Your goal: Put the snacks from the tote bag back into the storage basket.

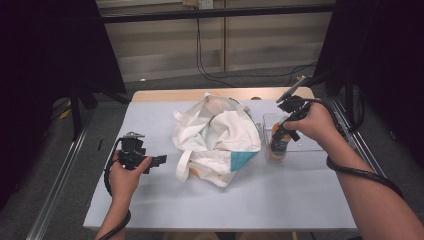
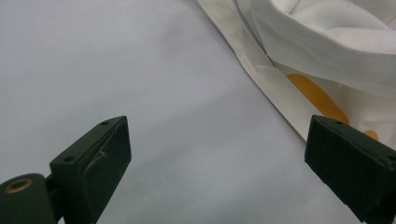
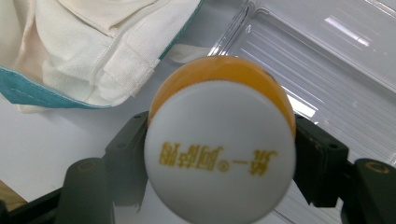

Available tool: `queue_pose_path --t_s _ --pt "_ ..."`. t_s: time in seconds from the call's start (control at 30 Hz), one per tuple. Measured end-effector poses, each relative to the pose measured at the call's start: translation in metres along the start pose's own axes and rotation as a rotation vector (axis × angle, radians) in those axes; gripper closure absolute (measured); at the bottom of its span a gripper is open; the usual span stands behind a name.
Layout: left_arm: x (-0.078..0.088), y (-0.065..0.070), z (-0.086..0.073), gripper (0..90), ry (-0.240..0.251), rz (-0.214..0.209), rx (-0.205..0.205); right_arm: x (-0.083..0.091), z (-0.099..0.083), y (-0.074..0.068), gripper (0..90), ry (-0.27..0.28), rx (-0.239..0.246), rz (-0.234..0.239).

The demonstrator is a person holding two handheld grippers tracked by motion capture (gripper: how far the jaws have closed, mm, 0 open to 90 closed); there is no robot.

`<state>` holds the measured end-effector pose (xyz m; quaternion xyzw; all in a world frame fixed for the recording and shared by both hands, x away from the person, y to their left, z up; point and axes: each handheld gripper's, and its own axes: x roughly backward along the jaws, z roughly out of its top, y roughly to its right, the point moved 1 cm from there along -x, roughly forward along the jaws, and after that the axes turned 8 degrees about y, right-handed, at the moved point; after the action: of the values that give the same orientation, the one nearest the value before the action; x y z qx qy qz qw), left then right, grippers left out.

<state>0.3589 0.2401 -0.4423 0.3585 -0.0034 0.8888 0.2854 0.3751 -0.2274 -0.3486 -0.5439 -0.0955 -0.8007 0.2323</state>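
A white cloth tote bag (image 1: 216, 137) with a teal corner and orange print lies crumpled mid-table. My left gripper (image 1: 156, 162) hovers just left of it, open. In the left gripper view its jaws (image 2: 217, 140) stand wide apart over bare table, with the bag's strap and orange print (image 2: 322, 60) ahead on the right. My right gripper (image 1: 280, 132) is shut on an orange bottle (image 1: 278, 148) at the left end of a clear plastic tray (image 1: 305, 152). In the right gripper view the bottle's white cap (image 3: 219, 154) with yellow lettering sits between the jaws.
The white table cover (image 1: 225, 200) has bare room in front of the bag. The clear tray (image 3: 327, 60) lies right of the bag (image 3: 93, 46). Dark frames and stands flank the table, and cables (image 1: 205, 65) hang behind it.
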Motion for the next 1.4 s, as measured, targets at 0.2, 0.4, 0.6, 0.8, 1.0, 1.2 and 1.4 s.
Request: queue_pose_path --t_s 0.2,0.4,0.6,0.8,1.0,1.2,1.4 --pt "0.0 0.0 0.0 7.2 0.0 -0.003 0.003 -0.004 -0.001 0.0 30.3 -0.007 -0.001 -0.002" --pt "-0.001 0.0 0.0 7.2 0.002 -0.001 0.002 -0.006 -0.001 -0.001 30.3 -0.006 0.01 -0.007" --pt "0.0 0.0 0.0 7.1 -0.004 -0.004 -0.004 -0.009 -0.002 -0.001 30.3 -0.01 0.013 -0.003" --pt "-0.001 0.0 0.0 7.2 -0.001 -0.002 -0.003 -0.011 -0.003 -0.001 30.3 -0.014 0.001 -0.003" --pt "-0.001 0.001 0.0 7.2 0.004 0.0 -0.002 -0.012 -0.003 -0.002 30.2 -0.011 0.003 -0.008" --pt "-0.001 0.0 0.0 7.1 -0.007 -0.003 -0.011 -0.013 -0.003 -0.001 30.2 -0.005 0.004 -0.003" --pt "-0.001 0.0 0.0 7.2 -0.002 0.001 -0.01 -0.013 -0.004 -0.001 30.0 0.006 -0.01 -0.005"
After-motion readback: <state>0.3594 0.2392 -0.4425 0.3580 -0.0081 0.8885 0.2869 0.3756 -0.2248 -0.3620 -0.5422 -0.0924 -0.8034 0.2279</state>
